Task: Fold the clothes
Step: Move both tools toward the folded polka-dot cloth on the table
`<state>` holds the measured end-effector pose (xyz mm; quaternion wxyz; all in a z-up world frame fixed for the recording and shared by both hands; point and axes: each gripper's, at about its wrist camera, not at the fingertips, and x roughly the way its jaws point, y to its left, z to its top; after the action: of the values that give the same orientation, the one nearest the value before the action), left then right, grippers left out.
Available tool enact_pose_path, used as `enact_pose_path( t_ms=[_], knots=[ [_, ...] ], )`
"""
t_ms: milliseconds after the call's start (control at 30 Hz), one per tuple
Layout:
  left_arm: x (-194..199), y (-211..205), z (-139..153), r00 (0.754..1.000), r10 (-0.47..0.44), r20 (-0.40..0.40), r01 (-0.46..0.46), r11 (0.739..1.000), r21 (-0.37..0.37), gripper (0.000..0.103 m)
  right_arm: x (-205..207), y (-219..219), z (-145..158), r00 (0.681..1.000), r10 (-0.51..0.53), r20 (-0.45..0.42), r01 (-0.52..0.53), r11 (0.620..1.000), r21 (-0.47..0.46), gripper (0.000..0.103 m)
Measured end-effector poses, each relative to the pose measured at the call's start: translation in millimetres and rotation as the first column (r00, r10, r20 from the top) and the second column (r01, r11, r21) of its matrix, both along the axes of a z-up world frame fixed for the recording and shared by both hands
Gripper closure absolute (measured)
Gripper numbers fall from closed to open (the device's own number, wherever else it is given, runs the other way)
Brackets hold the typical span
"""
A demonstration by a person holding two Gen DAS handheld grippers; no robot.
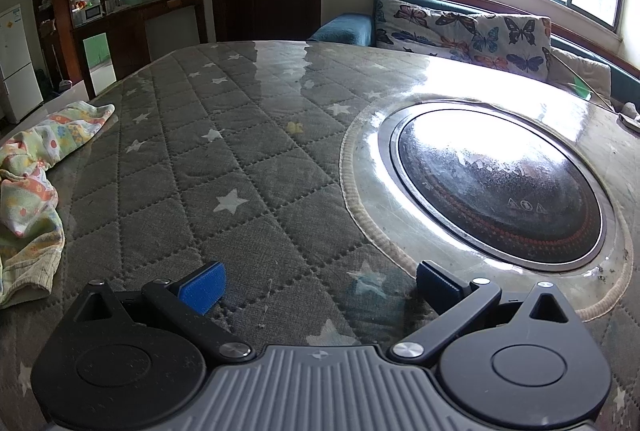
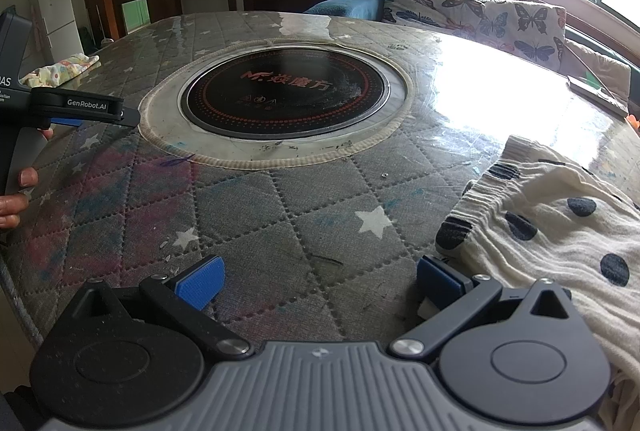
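quilted table (image 2: 248, 215) lies bare between spread-jawed left gripper (image 1: 320, 281) and right gripper (image 2: 320, 281), seemingly awaiting the dotted garment (image 2: 560, 231) alongside.

bare quilted tabletop (image 2: 256, 227), garments (image 2: 560, 231) at edges

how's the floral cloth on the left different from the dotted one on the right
The floral cloth is pastel, with orange and green flowers; the dotted cloth is cream with dark spots. The floral cloth lies well clear of the left tool, while the dotted cloth's gathered edge sits right beside the right tool. Both lie rumpled and unfolded on the quilted table, and neither is gripped.
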<state>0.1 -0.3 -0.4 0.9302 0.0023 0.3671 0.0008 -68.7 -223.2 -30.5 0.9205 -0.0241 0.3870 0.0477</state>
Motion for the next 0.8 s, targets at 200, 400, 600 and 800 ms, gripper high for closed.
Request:
enact_pose_path(
  t_ms=[200,400,600,800],
  knots=[
    [2.7,-10.0,-9.7,1.000,0.009,-0.002,-0.009,1.000,0.015,0.000,0.3,0.7,0.0,1.000,-0.005,0.000,0.005,1.000,-0.001,0.000],
    [3.3,-8.5,-16.6,1.000,0.004,-0.008,-0.004,1.000,0.003,0.000,0.3,-0.1,1.2,1.000,-0.009,-0.001,0.009,1.000,-0.002,0.000],
    [-1.3,-8.9,-16.0,1.000,-0.003,-0.020,0.004,1.000,0.001,0.000,0.6,1.9,0.6,1.000,-0.015,-0.003,0.015,1.000,-0.004,0.000],
    [-11.4,-13.9,-13.9,0.999,-0.032,-0.033,0.032,0.999,0.001,0.000,0.5,3.4,0.9,1.000,-0.022,-0.003,0.022,1.000,-0.005,0.000]
  ],
)
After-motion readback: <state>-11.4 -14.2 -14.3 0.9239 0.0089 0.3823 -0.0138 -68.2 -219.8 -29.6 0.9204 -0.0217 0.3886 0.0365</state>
